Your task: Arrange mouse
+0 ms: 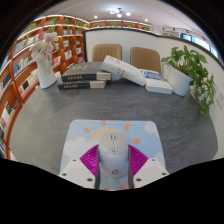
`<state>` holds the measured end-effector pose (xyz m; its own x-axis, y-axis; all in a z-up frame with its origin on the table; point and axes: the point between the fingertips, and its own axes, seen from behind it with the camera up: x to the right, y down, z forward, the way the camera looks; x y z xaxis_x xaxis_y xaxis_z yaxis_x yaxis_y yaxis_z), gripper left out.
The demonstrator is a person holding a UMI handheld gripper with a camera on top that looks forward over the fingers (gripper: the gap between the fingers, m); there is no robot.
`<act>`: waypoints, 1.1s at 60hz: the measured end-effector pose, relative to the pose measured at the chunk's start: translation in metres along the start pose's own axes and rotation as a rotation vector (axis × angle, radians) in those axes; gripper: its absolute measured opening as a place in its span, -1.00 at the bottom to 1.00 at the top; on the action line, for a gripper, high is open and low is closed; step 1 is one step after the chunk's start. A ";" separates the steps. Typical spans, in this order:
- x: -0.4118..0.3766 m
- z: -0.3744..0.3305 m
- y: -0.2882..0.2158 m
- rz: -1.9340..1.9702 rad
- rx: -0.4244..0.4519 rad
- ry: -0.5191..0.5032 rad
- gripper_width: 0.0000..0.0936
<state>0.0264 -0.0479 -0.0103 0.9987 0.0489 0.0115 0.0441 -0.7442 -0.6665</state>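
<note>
Gripper (113, 168) clenches white mouse (113, 160) between 2 pads, holding it over near mousepad (85, 140); likely for placement.

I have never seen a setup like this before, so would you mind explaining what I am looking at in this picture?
This is a hand-held gripper with two fingers; a person carries it, and no robot arm is involved. The single picture comes from a wide-angle camera mounted on the gripper, looking forward along the fingers, whose purple pads show at the bottom.

Between the fingers sits a white computer mouse, with both pads against its sides, so it appears to be gripped. Under it lies a pale mouse mat on a grey table.

Further back on the table are stacked books, a white box and a potted plant. Bookshelves line the wall beyond.
</note>
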 end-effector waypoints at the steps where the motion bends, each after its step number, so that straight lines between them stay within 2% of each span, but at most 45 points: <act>1: 0.000 0.001 0.001 -0.004 0.002 0.003 -0.18; 10: 0.000 0.000 -0.001 0.009 0.012 0.015 -0.07; 18: 0.001 0.000 0.000 0.022 0.006 0.022 0.11; 21: 0.002 -0.003 0.001 0.043 -0.010 0.028 0.31; 25: 0.005 -0.015 -0.009 0.067 0.001 0.038 0.71; 27: 0.006 -0.024 -0.017 0.074 0.018 0.044 0.79; 46: 0.008 -0.151 -0.079 0.079 0.166 0.019 0.81; 66: 0.048 -0.244 -0.072 0.037 0.263 0.031 0.82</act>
<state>0.0766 -0.1547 0.2203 1.0000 0.0011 0.0035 0.0035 -0.5459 -0.8379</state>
